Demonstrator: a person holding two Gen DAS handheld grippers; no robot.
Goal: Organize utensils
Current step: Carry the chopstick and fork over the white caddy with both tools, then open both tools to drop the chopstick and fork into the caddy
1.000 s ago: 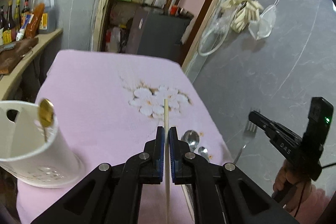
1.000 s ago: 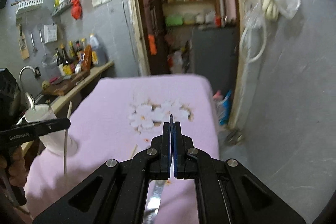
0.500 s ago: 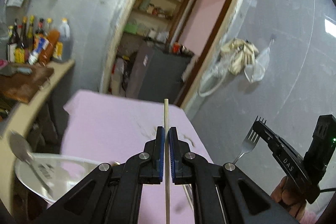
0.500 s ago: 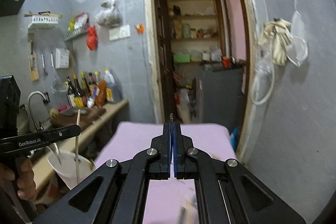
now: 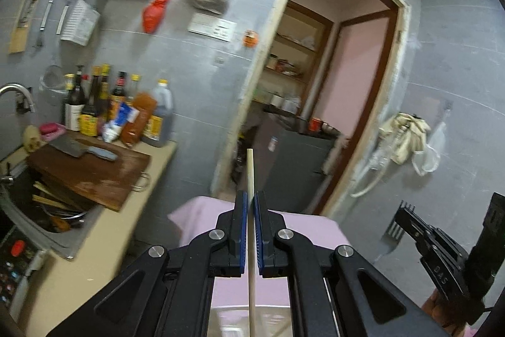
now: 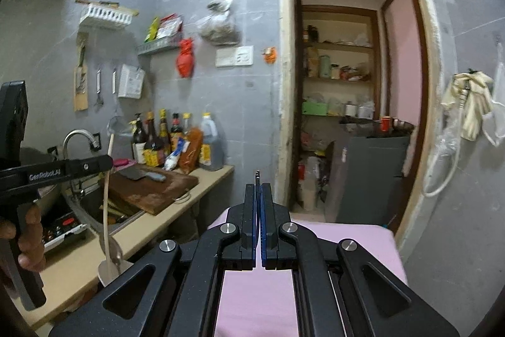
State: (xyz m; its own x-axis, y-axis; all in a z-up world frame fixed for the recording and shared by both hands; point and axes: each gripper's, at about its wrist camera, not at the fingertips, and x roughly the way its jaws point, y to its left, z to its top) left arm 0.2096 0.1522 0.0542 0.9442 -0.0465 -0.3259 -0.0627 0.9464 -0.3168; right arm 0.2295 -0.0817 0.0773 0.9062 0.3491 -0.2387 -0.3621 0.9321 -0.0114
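Observation:
My left gripper [image 5: 250, 198] is shut on a pale wooden chopstick [image 5: 250, 169] that stands upright between its blue pads, above the pink tablecloth [image 5: 195, 210]. In the right wrist view the left gripper [image 6: 109, 161] is at the left with the chopstick [image 6: 106, 195] hanging below it. Beneath that sit a metal spoon [image 6: 115, 251] and a white holder rim [image 6: 105, 272]. My right gripper [image 6: 258, 188] is shut on a fork, of which only the tip [image 6: 258, 174] pokes above the pads. From the left wrist view, the right gripper [image 5: 401, 212] holds the fork [image 5: 394, 229] at the lower right.
A counter on the left carries a wooden cutting board [image 5: 91, 172] with a cleaver [image 5: 79, 149], several sauce bottles [image 5: 120, 112] and a sink with a faucet [image 6: 77, 138]. Behind the table are an open doorway with shelves [image 6: 341, 78] and a grey cabinet [image 6: 372, 176].
Both grippers have risen and tilted upward, still holding the chopstick and the fork. The pink table and white holder have dropped to the bottom of both views; the wall and doorway now fill them.

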